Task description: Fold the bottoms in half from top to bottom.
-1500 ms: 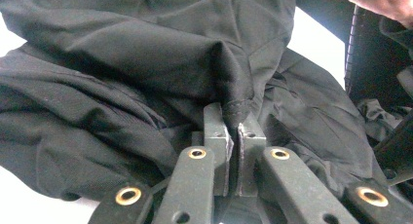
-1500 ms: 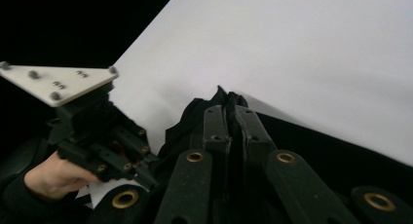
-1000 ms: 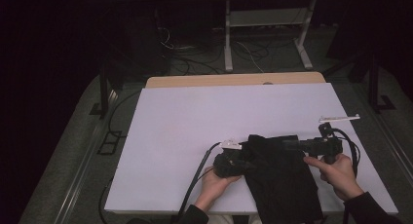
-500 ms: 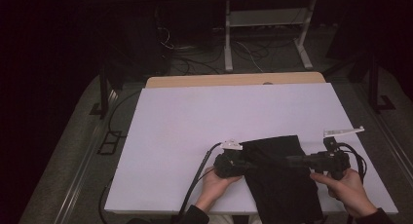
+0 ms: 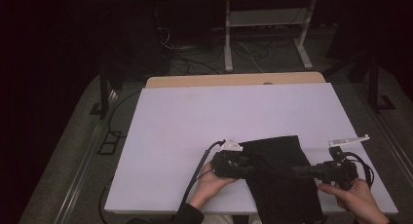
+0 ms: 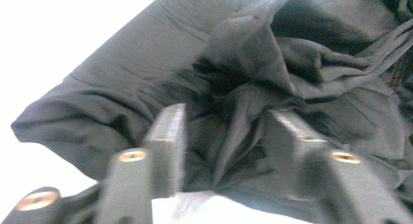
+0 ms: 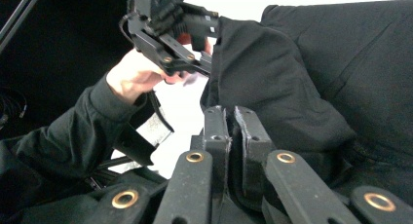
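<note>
The left gripper [image 5: 248, 165] lies low and level, pointing toward the right one, and its jaws have just been opening and now stand apart. The right gripper [image 5: 297, 171] points back at it, jaws pressed together. A hand [image 5: 353, 197] grips each body.

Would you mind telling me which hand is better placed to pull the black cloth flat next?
Probably the right: its tongs are shut on the black cloth, while the left tongs have just been opening, the cloth loose between them.
</note>
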### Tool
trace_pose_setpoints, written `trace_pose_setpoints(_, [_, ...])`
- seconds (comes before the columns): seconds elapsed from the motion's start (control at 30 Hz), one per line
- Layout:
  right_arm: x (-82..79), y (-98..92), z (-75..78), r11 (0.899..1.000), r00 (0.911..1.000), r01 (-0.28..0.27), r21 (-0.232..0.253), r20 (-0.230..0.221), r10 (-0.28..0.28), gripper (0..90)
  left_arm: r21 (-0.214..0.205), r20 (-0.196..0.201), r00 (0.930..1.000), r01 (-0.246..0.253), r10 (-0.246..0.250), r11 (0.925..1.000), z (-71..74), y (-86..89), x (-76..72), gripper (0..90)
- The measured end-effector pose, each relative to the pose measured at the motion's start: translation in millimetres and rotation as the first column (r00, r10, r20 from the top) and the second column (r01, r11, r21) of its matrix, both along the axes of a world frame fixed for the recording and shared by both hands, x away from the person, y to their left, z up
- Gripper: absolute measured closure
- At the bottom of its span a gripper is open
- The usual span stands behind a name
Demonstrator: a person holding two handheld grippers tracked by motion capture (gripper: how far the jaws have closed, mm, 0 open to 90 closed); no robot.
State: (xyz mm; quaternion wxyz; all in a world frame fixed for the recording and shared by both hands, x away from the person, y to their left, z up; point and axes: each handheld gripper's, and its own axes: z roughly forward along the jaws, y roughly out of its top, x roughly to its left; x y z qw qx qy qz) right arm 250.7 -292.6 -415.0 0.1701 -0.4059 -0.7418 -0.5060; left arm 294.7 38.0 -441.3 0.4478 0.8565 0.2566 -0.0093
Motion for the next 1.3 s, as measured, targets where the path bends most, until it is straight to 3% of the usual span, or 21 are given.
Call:
trace_pose_setpoints(0.07, [-2.0,-1.0,0.0,1.0,1.0,-0.01,-0.003,-0.001,0.009,83.3,-0.006,0.016,0.9996,0.021,-0.021,0.9998,5.7,2.8,-0.8,38.2])
trace_pose_setpoints(0.13, [-4.6,-2.5,-0.5,1.0,0.9997,-0.022,-0.003,0.002,0.022,83.2,-0.018,0.044,0.999,0.002,-0.001,0.9998,11.2,5.1,-0.6,27.6])
trace_pose_setpoints(0.3, [-7.7,-5.3,-5.2,0.998,0.9981,-0.059,-0.023,-0.014,0.059,83.1,-0.13,0.039,0.9992,0.006,-0.001,0.9915,23.0,14.2,9.6,13.1])
trace_pose_setpoints(0.47, [-7.4,-11.5,-11.4,0.997,0.9966,-0.069,-0.046,-0.047,0.067,82.6,-0.187,0.052,0.997,-0.046,0.056,0.9814,35.1,22.6,25.1,2.7])
trace_pose_setpoints(0.63, [-6.1,-15.7,-17.2,0.991,0.9961,-0.069,-0.118,-0.062,0.062,81.9,-0.189,0.045,0.9919,-0.109,0.119,0.976,36.7,37.4,38.2,0.5])
trace_pose_setpoints(0.77, [-2.5,-16.9,-23.2,0.979,0.996,-0.06,-0.193,-0.077,0.046,81.3,-0.192,0.021,0.9885,-0.143,0.149,0.971,33.1,51.8,43.6,0.0])
trace_pose_setpoints(0.93, [-1.6,-14.0,-25.4,0.971,0.9947,-0.082,-0.225,-0.079,0.066,76.4,-0.209,0.026,0.9834,-0.171,0.18,0.9629,33.2,69.3,43.2,0.0])
trace_pose_setpoints(1.1, [-4.7,-7.9,-15.4,0.971,0.9973,-0.072,-0.226,-0.004,0.073,60.1,-0.228,0.032,0.9766,-0.2,0.213,0.9528,32.6,80.3,42.6,0.0])
trace_pose_setpoints(1.2, [-0.3,-2.7,-9.8,0.976,0.9979,-0.051,-0.213,0.028,0.058,49.5,-0.256,0.028,0.9721,-0.218,0.233,0.9417,31.5,84.0,42.0,0.0])
trace_pose_setpoints(1.3, [7.4,5.3,-4.2,0.979,0.9956,-0.039,-0.2,0.076,0.056,46.3,-0.273,0.026,0.9697,-0.227,0.243,0.9349,31.0,86.5,41.8,0.0])
